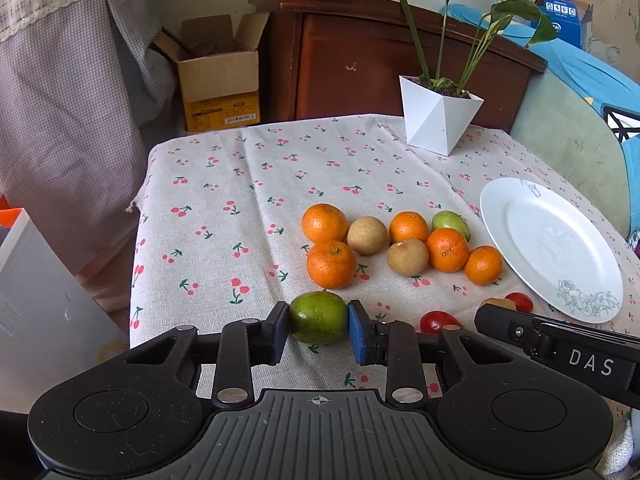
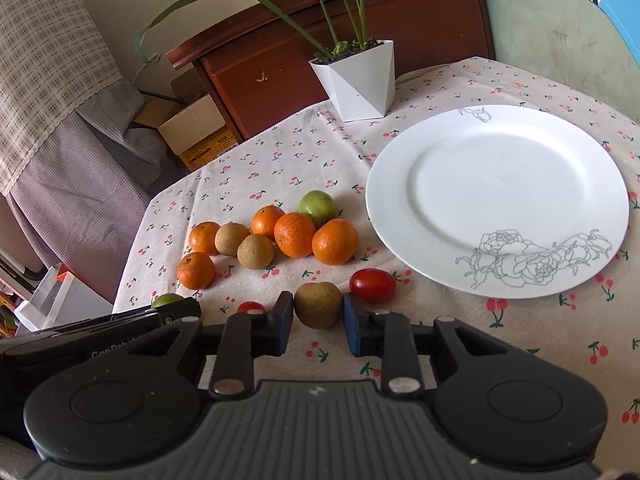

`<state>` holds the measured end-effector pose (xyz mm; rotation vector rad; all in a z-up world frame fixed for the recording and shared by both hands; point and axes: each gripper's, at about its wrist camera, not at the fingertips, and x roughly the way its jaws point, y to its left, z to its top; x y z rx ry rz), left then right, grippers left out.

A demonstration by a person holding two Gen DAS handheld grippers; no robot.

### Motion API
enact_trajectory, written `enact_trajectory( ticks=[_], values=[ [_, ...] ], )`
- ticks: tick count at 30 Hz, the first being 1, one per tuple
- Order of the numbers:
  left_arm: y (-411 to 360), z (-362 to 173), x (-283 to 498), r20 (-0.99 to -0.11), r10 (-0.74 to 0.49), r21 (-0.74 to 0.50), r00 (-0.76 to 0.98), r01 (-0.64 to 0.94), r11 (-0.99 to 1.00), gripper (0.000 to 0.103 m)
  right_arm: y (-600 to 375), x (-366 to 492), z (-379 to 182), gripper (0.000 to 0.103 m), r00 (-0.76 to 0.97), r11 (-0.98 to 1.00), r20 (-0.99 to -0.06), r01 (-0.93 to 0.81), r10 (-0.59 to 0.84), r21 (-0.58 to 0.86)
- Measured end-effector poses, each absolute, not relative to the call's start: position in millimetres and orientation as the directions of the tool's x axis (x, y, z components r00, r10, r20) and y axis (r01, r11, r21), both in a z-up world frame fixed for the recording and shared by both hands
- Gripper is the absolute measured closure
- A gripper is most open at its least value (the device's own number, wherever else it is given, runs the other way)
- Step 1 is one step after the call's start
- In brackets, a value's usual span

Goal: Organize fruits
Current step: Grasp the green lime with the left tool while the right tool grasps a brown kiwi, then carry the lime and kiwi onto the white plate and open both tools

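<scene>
Green fruit [image 1: 318,317] sits clamped in left hand-held gripper [image 1: 318,320]; right hand-held gripper [image 2: 319,312] brackets brown fruit [image 2: 319,304].

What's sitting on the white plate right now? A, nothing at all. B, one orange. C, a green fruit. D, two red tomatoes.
A: the white plate is bare in both views, while the left hand-held gripper pinches a green fruit short of it.

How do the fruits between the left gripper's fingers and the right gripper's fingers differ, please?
The green fruit in the left gripper is glossy; the brown fruit in the right gripper is dull and russet. Both sit between blue pads, near the tablecloth.
</scene>
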<state>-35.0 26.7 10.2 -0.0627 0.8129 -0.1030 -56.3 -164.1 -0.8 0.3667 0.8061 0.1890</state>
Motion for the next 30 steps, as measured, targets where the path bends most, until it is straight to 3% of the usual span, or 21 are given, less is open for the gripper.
enact_trajectory(
  ticks=[18, 30],
  values=[
    [16.9, 30.1, -41.3, -0.671, -0.176, -0.153, 0.72, 0.098, 0.983, 0.074, -178.2, -63.3, 17.1, 0.076, 0.723, 0.901, -0.614, -0.028, 0.317, 0.432],
    [-30.8, 43.7, -29.4, -0.639, -0.316, -0.215, 0.701, 0.231, 0.949, 0.074, -225.5, -67.9, 25.8, 0.076, 0.781, 0.886, -0.594, 0.121, 0.193, 0.448]
  ],
)
